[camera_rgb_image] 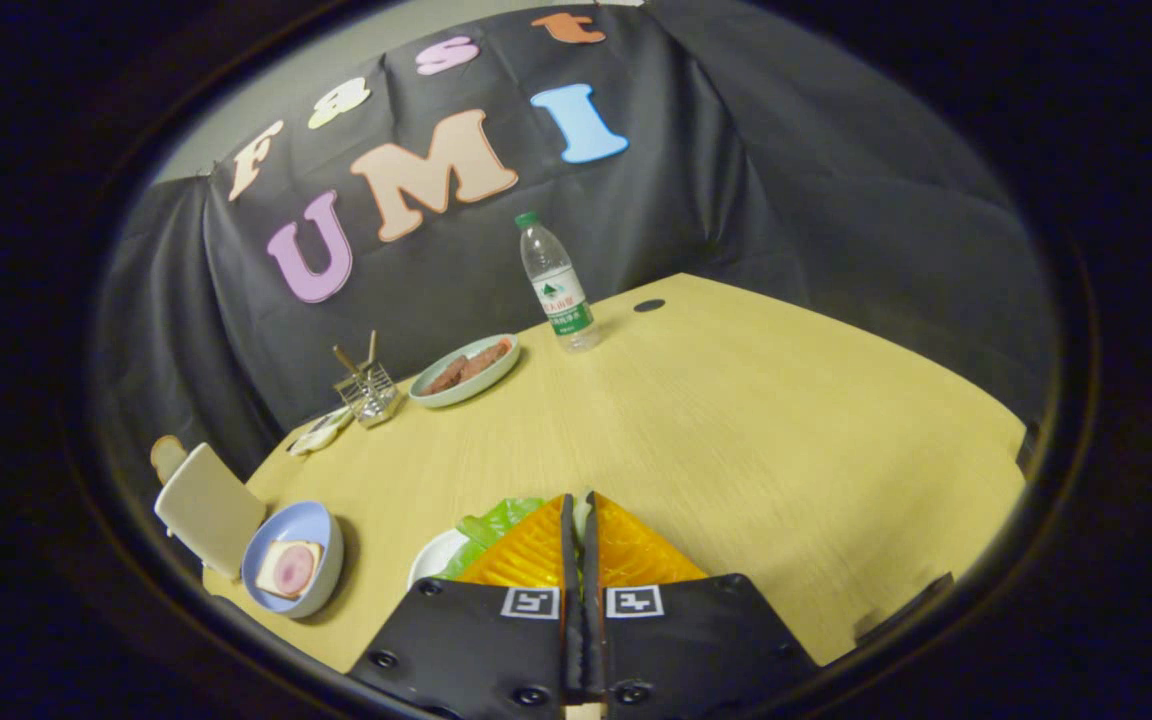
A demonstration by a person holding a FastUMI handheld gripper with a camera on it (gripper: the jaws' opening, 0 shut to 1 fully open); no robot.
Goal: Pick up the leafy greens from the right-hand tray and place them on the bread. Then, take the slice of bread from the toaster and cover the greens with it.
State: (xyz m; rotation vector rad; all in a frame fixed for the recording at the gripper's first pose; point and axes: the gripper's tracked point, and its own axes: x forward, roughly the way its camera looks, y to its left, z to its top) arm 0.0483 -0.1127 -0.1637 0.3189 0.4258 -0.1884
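Claw [578, 515] fingers nearly together, only a thin slit between them; tips sit over the pale green leafy greens [496, 522] on a white tray [428, 558]. Whether both fingers pinch the leaves: cannot tell. To the left on the light wooden table [756, 440], a blue bowl [321, 535] holds the bread slice [288, 568]; the cream toaster [208, 508] stands just beside it.

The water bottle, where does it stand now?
In the gripper view, the water bottle stands upright far beyond the fingers, near the table's back edge, just right of the plate of meat slices.
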